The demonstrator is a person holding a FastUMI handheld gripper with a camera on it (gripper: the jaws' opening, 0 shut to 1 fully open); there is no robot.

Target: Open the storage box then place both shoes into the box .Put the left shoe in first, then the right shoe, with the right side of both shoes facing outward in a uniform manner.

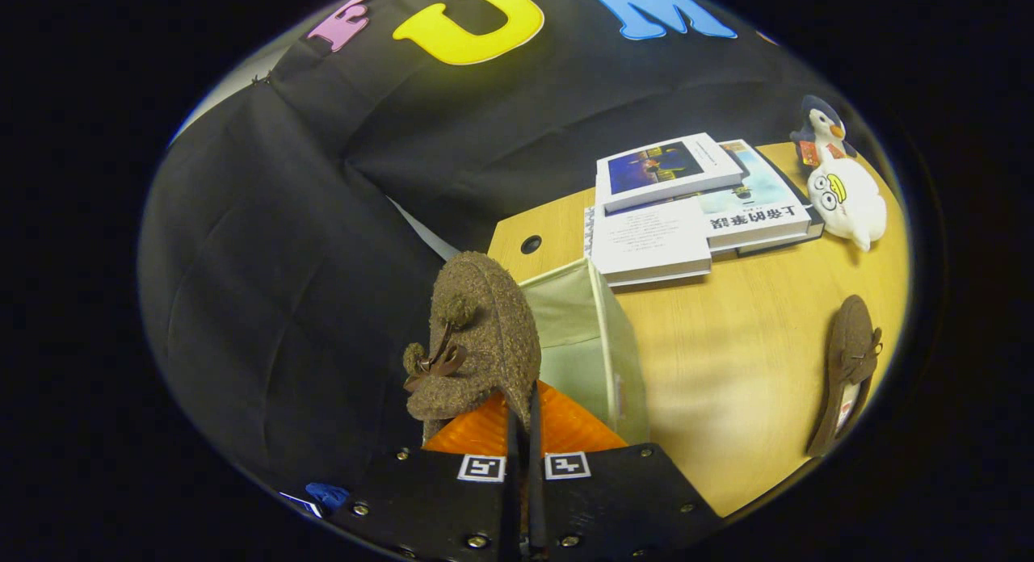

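The gripper (523, 417) is carrying a brown fuzzy shoe (477, 336) with a pompom and a small bow on its toe. The fingers are standing almost together, pinching what looks like a thin edge of the shoe's opening between them, though the contact itself is hidden behind the fabric, so the grip on both sides is a fair guess and not a certainty. The shoe is hanging toe-up just ahead of the fingers, at about 11 o'clock from the fingertips.

The pale fabric storage box (586, 336) is standing open just beyond the fingers at 1 o'clock, its near corner touching or nearly touching the shoe's side. The second brown shoe (848, 368) is lying on the wooden table (727, 368), well apart from the box at 3 o'clock. A stack of books (687, 207) is sitting beyond the box at 1 o'clock, with a white plush toy (848, 203) and a penguin toy (820, 130) further out at 2 o'clock.

Judging by this, the box-opening step is done and the first shoe is going in. The next move is calling for swinging the shoe over the box's mouth toward 1 o'clock, turning it so its right side is facing outward, lowering it along one wall and then releasing, leaving room for its partner.
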